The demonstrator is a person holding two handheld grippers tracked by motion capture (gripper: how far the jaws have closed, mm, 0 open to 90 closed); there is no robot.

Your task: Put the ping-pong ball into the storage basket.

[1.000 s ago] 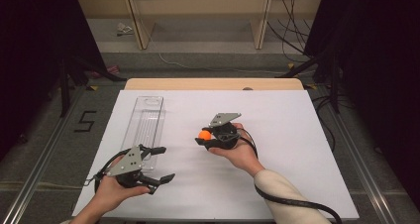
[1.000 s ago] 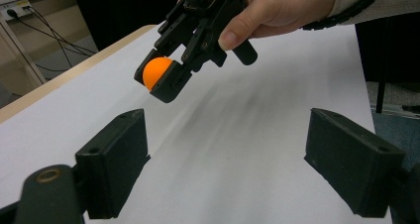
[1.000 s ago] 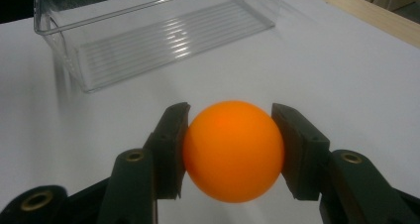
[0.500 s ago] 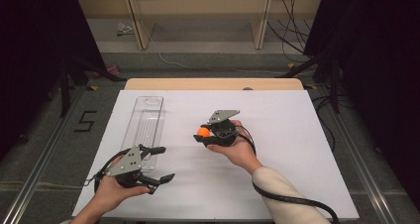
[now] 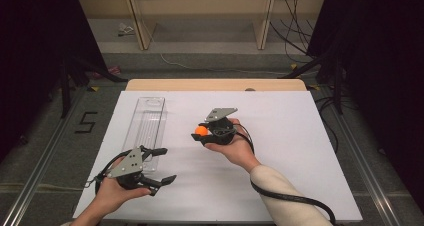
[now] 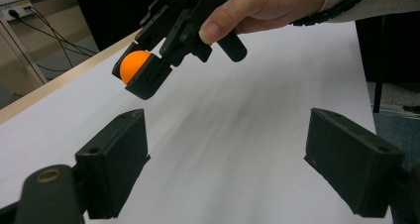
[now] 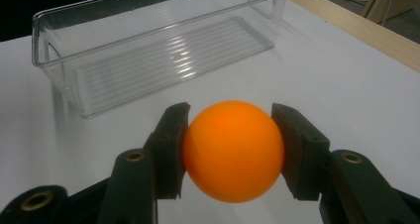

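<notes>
The right gripper (image 7: 230,135) is clenched on an orange ball (image 7: 233,149): in the right gripper view both black jaws press against the two sides of the ball, and the ball sits between them, above the white table cover (image 7: 346,85). In the high view the right gripper (image 5: 200,132) is held up over the middle of the table, with the ball (image 5: 201,130) at its tip pointing to the left side. The right hand (image 5: 235,143) wraps around the body of the tool, and a black cable runs from it along the light sleeve (image 5: 287,196).

Beyond the ball lies a clear plastic tray (image 7: 148,45), long and narrow, with a ribbed floor. It stands on the white cover (image 5: 300,151), near the ball but apart from it.

The left gripper (image 5: 162,164) rests low near the front left part of the table, held by the left hand (image 5: 112,193). Its jaws stand wide apart with nothing between them; the left gripper view shows bare white cover (image 6: 237,149) between them, and farther off the right gripper (image 6: 143,75) with the ball (image 6: 134,66).
</notes>
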